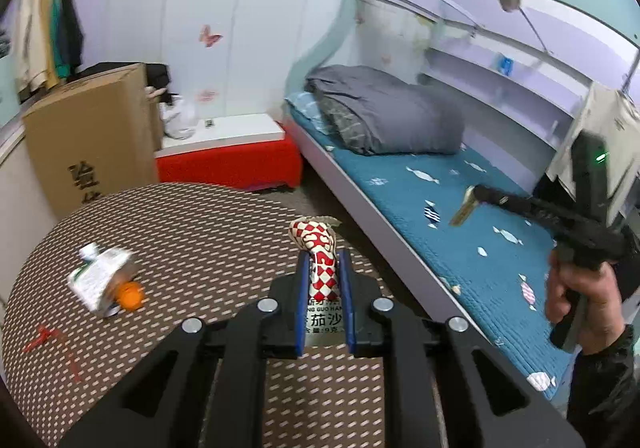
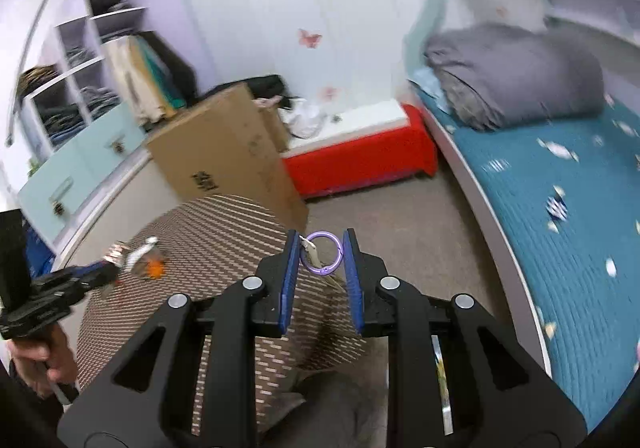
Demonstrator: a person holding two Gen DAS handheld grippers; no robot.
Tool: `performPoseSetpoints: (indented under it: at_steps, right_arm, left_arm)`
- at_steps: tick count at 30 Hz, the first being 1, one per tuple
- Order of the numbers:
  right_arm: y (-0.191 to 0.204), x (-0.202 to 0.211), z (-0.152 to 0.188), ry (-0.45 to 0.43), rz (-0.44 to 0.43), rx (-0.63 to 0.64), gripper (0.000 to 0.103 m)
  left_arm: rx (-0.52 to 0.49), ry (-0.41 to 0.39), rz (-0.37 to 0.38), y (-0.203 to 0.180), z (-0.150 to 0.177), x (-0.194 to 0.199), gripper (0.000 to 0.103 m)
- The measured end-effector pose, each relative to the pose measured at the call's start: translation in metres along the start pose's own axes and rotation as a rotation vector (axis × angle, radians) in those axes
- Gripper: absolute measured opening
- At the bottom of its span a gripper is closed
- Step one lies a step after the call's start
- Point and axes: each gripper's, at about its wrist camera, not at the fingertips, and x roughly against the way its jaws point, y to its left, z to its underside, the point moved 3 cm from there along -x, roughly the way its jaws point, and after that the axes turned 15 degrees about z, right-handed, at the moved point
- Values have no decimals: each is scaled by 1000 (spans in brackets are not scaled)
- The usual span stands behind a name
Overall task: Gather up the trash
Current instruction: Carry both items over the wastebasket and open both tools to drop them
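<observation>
In a child's bedroom with butterfly stickers on the wall, a round table (image 1: 208,232) with a dotted brown cover stands between a cardboard box (image 1: 96,144) and a bed (image 1: 460,232) with teal bedding. On its left lie a crumpled drink carton (image 1: 100,280) touching an orange cap (image 1: 131,296), with a red scrap (image 1: 48,340) nearer the edge. Further right, the left gripper (image 1: 324,276) is clamped on a red-and-white checked sauce packet (image 1: 320,248) held above the table, while the right gripper (image 2: 322,252) pinches a purple ring (image 2: 325,252) with a small tag, lifted clear of the tabletop.
</observation>
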Motion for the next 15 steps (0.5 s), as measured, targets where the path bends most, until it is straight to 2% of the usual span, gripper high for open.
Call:
performPoseSetpoints:
  at_steps: [4,9,10,11,12,15]
  right_arm:
    - [-41,-39,27,112,59,-83,22]
    - [-81,-87,65,243,93,-186,23]
    - [-89,-98,73,277,106,-209,40]
    - [-98,-111,84,332,108,-245,64]
    - [-103,-115,90,350,107,-267,69]
    - [-117,-116,104,364,110,-316,70]
  left_arm:
    - [-37,40,43,-25,-6,-34,14]
    - [-62,102,90,-50,-5,-74,14]
    - [-63,114,100,-54,-4,-82,14]
    - [-64,130,110,-59,-3,-92,14]
    - [-67,141,114,-63,-3,-100,14]
    - [-79,180,127,-73,0,-124,14]
